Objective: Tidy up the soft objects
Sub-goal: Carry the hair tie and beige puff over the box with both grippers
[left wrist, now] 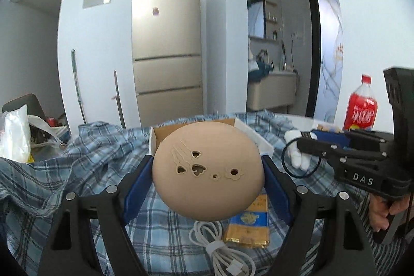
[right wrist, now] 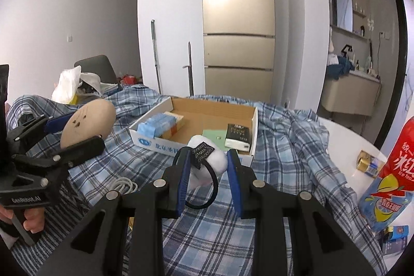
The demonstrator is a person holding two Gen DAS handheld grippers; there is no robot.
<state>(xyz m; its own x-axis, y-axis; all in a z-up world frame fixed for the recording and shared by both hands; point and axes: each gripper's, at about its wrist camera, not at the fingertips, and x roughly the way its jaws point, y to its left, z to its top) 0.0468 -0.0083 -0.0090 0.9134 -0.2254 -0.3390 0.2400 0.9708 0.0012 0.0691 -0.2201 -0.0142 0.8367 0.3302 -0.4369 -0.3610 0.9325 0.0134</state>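
My left gripper (left wrist: 208, 168) is shut on a tan egg-shaped soft pad (left wrist: 208, 170) with small cut-out holes, held above the blue plaid cloth (left wrist: 77, 172). It also shows in the right wrist view (right wrist: 88, 124) at the left. My right gripper (right wrist: 207, 164) is shut on a white fluffy hair tie (right wrist: 214, 159) with a black elastic loop and a dark tag, held just in front of the open cardboard box (right wrist: 254, 120). In the left wrist view the hair tie (left wrist: 297, 154) hangs from the right gripper (left wrist: 308, 141) at the right.
The box holds a blue packet (right wrist: 157, 124), a green card (right wrist: 217, 136) and a black-and-white pack (right wrist: 238, 136). A coiled white cable (left wrist: 220, 247) and a gold-blue packet (left wrist: 248, 224) lie on the cloth. A red bottle (left wrist: 361, 107) stands on the right. A fridge (left wrist: 167, 43) stands behind.
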